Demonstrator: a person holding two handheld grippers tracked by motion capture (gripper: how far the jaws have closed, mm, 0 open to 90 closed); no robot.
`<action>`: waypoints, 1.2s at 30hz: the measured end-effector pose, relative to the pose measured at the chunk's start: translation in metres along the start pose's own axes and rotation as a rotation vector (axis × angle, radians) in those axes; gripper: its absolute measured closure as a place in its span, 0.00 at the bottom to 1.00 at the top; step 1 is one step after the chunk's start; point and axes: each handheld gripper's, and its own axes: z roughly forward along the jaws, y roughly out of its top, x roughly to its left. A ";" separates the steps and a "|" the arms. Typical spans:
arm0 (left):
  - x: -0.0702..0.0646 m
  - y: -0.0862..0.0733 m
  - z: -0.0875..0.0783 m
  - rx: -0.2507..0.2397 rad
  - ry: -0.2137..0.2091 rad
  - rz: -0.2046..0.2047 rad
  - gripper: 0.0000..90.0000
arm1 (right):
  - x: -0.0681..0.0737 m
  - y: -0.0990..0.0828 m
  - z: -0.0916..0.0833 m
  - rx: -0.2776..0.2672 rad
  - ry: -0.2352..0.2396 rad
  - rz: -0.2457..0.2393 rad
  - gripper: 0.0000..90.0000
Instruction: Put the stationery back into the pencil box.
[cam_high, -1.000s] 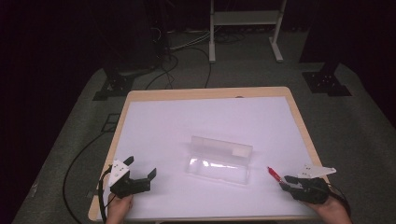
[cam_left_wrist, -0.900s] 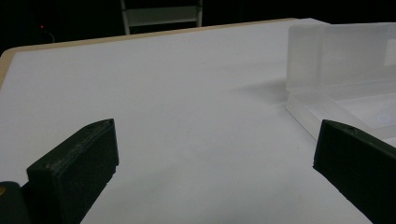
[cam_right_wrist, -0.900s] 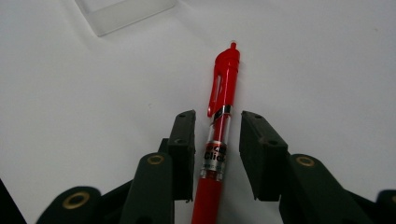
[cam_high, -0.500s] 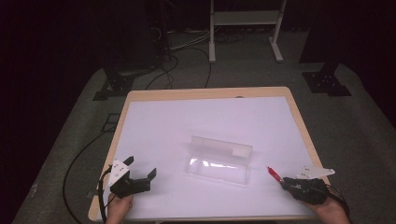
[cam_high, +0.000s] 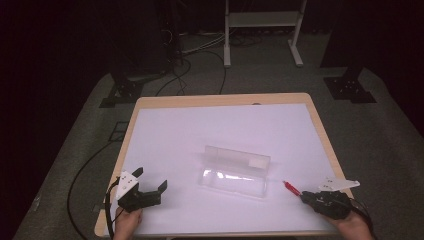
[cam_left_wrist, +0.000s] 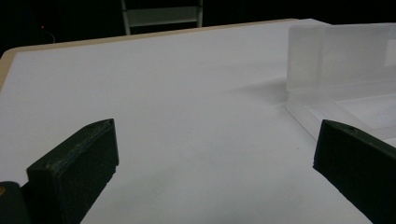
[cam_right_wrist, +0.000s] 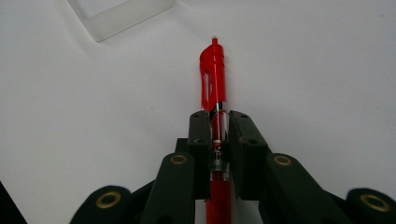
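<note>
Left gripper (cam_high: 150, 191): resting at the near left corner of the table (cam_high: 150, 130), jaws wide apart, nothing between them; aimed across the white sheet toward the clear case.

Table: pale wood rim, white cover over nearly the whole top.

Clear case (cam_high: 235, 172): open, near the middle of the table, lid standing up along the far side, shallow tray lying flat toward the person; seen as a frosted wall and tray edge (cam_left_wrist: 336, 60) in the left gripper view; looks empty, well apart from the left gripper.

Red pen (cam_right_wrist: 214, 84): lying at the near right, just right of the case's near corner (cam_right_wrist: 121, 18) but not touching it; clip end pointing toward the case, other end running back between the jaws; also seen as a short red tip (cam_high: 291, 187) in the high view.

Right gripper (cam_right_wrist: 219, 126): jaws just drawn together and now clamped on the pen's barrel, pads pressing on either side below the clip.

Handling, as a judgement: light, stiff, slim, smooth plastic; likely to roll or twist in the pads if pinched off-centre; not fragile.

Best hold, as a judgement: mid-barrel, square across, leaving the clip end free to lead into the tray.
</note>
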 end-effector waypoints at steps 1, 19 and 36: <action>0.000 0.000 0.000 0.001 -0.002 0.000 0.00 | 0.000 0.000 -0.001 -0.002 0.004 0.005 0.88; 0.000 0.000 0.000 0.000 -0.001 0.000 0.00 | -0.005 0.023 -0.024 -0.090 0.071 0.014 0.88; 0.000 0.000 0.000 0.003 -0.002 0.002 0.00 | 0.009 0.065 -0.030 -0.085 0.124 -0.081 0.88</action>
